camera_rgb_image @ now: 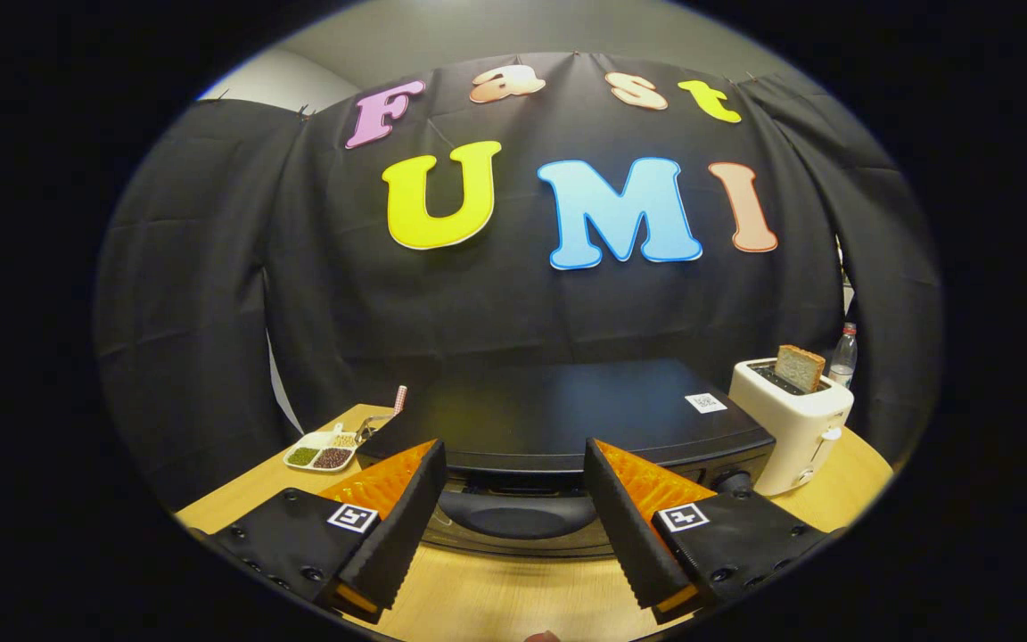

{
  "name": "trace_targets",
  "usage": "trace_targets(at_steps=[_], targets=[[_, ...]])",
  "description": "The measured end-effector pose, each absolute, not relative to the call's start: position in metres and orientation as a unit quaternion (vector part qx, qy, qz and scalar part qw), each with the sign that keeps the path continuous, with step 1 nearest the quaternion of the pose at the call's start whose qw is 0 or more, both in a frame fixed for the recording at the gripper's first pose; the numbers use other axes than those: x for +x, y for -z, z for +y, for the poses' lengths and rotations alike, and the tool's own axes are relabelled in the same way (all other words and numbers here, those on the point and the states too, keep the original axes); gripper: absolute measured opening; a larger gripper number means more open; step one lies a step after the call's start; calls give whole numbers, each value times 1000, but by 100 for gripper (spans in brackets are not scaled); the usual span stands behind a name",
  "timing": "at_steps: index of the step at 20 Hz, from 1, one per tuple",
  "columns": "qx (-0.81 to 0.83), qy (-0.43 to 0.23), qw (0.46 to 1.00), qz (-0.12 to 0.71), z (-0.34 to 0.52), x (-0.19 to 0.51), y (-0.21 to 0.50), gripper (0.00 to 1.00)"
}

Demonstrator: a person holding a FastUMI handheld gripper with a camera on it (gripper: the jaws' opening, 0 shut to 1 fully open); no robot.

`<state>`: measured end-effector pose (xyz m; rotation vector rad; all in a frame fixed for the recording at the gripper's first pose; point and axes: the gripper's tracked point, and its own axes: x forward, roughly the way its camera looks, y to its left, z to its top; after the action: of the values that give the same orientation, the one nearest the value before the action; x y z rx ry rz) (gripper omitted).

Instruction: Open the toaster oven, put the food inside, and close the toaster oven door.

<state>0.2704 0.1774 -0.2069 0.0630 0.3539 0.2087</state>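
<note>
Here's the desk (513, 597), a pale wooden top, and sitting square in the middle of it is the toaster oven (585, 410), black, flat-topped, with a small white sticker (705, 403) on its lid. Its door is shut, and the dark handle (513, 515) runs across the front, right between the two fingers and just ahead of them. The tongs (513, 468) are spread wide, nothing held, nothing touched, both fingers hovering above the desk on either side of that handle. Off to the right of the oven stands a white toaster (794, 428) with a slice of bread (800, 367) poking up out of its slot. Behind it, a clear bottle (843, 355). Over on the left, beside the oven's corner, a small divided dish (322, 453) with green, dark and pale fillings.
</note>
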Motion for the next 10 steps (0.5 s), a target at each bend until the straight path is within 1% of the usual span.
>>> trace_targets(at_steps=[4, 6, 7, 10], targets=[[9, -83, 978, 191, 175, 279, 229, 98], [-3, -76, 979, 190, 176, 276, 234, 96], [-9, -75, 982, 174, 177, 277, 231, 96], [-2, -70, 982, 173, 174, 273, 236, 97]])
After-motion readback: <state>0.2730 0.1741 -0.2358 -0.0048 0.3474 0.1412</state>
